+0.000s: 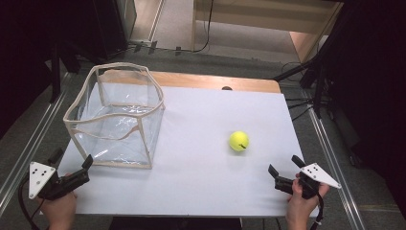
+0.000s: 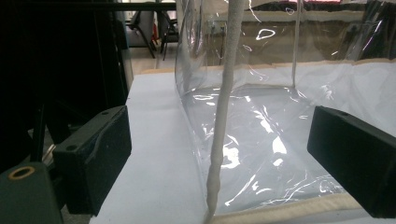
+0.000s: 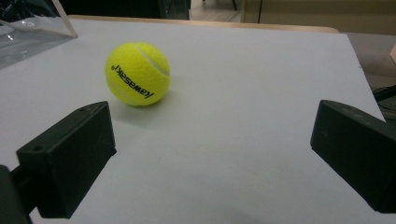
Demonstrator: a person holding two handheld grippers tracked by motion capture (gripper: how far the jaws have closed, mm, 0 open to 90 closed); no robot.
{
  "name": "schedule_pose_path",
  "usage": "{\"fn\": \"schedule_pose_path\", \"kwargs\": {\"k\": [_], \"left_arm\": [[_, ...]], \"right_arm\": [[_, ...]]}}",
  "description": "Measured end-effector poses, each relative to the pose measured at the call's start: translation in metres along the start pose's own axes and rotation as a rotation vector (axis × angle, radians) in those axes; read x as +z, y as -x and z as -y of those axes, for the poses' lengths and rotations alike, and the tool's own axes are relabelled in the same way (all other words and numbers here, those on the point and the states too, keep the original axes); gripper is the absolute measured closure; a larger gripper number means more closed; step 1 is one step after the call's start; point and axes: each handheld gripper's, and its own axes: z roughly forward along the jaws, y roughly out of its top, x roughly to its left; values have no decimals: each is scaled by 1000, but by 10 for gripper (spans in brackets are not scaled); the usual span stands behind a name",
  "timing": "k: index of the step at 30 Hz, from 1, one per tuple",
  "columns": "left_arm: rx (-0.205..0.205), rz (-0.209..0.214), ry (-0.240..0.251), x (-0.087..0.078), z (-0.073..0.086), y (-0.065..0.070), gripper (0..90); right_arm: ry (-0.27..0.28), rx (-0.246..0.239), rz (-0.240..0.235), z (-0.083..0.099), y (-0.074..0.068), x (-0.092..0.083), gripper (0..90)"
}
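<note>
A yellow tennis ball (image 1: pixel 238 141) rests on the white table top (image 1: pixel 210 182), right of centre; in the right gripper view the ball (image 3: pixel 137 73) lies ahead and to the left of the jaws. My right gripper (image 1: pixel 285 166) is open near the front right edge, a short way from the ball, nothing between its jaws; seen close as the right gripper (image 3: pixel 210 154). A clear plastic box (image 1: pixel 115 115) with cream edging stands open-topped at the left. My left gripper (image 1: pixel 73 160) is open just in front of its near corner; the box (image 2: pixel 261 135) looms beyond the left gripper (image 2: pixel 219 158).
A wooden strip (image 1: pixel 215 81) runs along the table's far edge. Metal rails (image 1: pixel 28 143) flank the table on both sides. Dark stands and cables (image 1: pixel 306 96) sit on the floor at the right.
</note>
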Motion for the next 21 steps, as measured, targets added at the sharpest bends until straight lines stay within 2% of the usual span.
{"fn": "schedule_pose_path", "kwargs": {"k": [4, 6, 12, 15, 19, 21], "left_arm": [[6, -1, -2, 0, 0, 0, 68], [15, -5, -4, 0, 0, 1, 68], [30, -4, -1, 0, 1, 2, 68], [30, -3, 0, -1, 1, 3, 68], [25, -2, 0, 0, 1, 2, 68], [26, -3, -1, 0, 1, 2, 68]], "right_arm": [[4, -4, -28, -3, -2, 1, 0], [0, -24, -41, -6, -4, 3, 0], [-10, -48, -48, -19, -10, 6, 0], [-23, -40, -58, -26, -13, 8, 0], [-49, -62, -60, -34, -16, 11, 0], [-45, -66, -65, -38, -16, 13, 0]]}}
